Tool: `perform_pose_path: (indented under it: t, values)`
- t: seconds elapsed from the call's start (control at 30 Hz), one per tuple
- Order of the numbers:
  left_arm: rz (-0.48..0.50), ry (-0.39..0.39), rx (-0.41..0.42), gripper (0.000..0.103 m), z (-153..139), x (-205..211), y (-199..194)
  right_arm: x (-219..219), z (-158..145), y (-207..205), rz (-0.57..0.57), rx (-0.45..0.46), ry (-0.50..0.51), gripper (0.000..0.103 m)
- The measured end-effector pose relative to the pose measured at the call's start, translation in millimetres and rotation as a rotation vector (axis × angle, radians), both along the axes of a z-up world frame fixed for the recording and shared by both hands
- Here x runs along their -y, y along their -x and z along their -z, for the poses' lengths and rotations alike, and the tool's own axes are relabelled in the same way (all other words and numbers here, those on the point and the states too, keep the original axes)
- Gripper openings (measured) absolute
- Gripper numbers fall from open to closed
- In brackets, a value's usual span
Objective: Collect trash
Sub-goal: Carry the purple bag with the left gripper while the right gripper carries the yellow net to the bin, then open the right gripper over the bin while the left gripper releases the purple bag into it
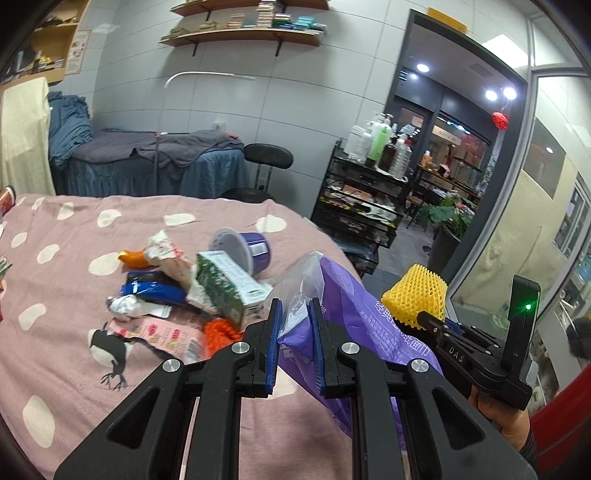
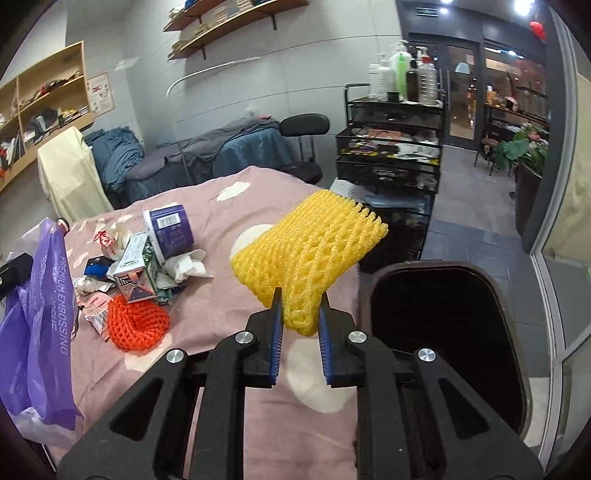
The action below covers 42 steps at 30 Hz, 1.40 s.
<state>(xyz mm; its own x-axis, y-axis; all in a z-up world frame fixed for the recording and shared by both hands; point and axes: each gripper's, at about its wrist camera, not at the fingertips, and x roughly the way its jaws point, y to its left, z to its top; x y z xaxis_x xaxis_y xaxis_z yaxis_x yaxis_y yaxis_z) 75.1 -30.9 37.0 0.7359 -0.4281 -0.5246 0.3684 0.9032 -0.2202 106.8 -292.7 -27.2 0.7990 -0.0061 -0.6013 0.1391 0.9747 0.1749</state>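
Yellow foam net (image 2: 310,254) between right gripper (image 2: 300,321) fingers

You are in what looks like a massage or beauty treatment room: a draped treatment bed (image 1: 155,155) by the tiled wall, a round black stool (image 1: 268,157), a black trolley (image 2: 391,144) topped with pump bottles (image 2: 406,74), wall shelves (image 1: 243,35), and a glass shopfront door (image 2: 461,92)
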Motion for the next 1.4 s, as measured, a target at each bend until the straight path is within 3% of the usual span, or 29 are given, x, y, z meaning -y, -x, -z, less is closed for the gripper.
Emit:
perform_pose_path:
  t: [0.27, 0.67, 0.73, 0.8, 0.87, 1.13, 1.4]
  values:
    - [0.088, -0.019, 0.006, 0.016, 1, 41, 3, 48, 16, 24, 0.148, -0.039, -0.005, 0.018]
    - [0.153, -0.042, -0.026, 0.015, 11, 79, -4, 94, 86, 24, 0.283, -0.238, -0.026, 0.018]
    - [0.155, -0.048, -0.026, 0.016, 11, 83, -4, 96, 95, 25, 0.289, -0.257, -0.037, 0.024]
    - [0.161, -0.054, -0.03, 0.016, 13, 88, -5, 95, 100, 27, 0.29, -0.262, -0.045, 0.038]
    - [0.166, -0.064, -0.031, 0.016, 14, 92, -4, 92, 100, 30, 0.299, -0.251, -0.037, 0.064]
    - [0.206, -0.093, -0.044, 0.016, 20, 114, -9, 94, 85, 43, 0.339, -0.18, -0.024, 0.078]
    - [0.264, -0.148, -0.041, 0.016, 27, 156, -14, 125, 62, 60, 0.457, -0.104, -0.027, 0.078]
